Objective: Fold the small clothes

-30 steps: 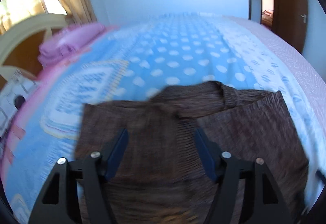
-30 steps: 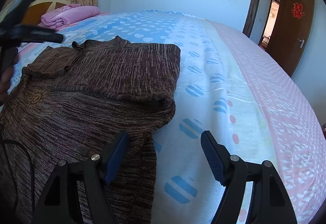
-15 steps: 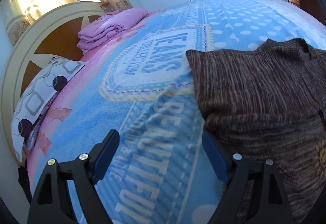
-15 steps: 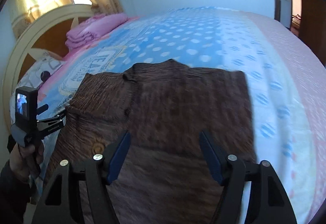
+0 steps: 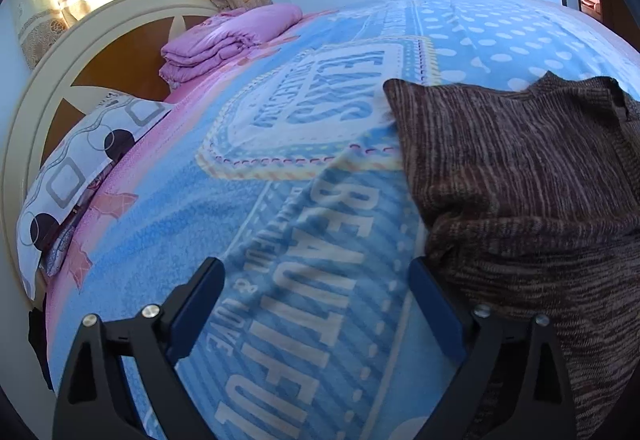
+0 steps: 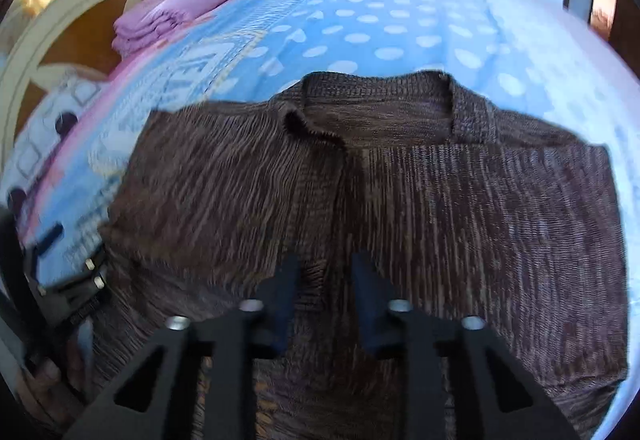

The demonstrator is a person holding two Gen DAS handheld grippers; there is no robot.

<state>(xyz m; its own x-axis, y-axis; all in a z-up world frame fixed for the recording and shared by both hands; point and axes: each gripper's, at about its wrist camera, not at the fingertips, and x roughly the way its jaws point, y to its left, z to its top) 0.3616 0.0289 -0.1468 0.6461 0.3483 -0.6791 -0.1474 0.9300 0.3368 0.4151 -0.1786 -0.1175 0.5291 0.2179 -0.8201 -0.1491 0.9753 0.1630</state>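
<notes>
One brown sweater (image 6: 400, 191), two grippers, one folded pink blanket (image 5: 232, 35)

Brown knit sweater (image 6: 400, 199) lies flat on the bed (image 5: 280, 199), collar away from the camera, both sleeves folded in across the chest, its left edge rumpled.

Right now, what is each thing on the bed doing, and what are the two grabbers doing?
Brown knitted sweater: lying flat on the bed, sides folded in, collar at the far end.
Folded pink blanket: stacked by the headboard.
Patterned white pillow: lying at the bed's edge.
Left gripper: jaws just opened wide, nothing between them, beside the sweater's edge.
Right gripper: jaws just closing, narrow gap, over the sweater.
</notes>
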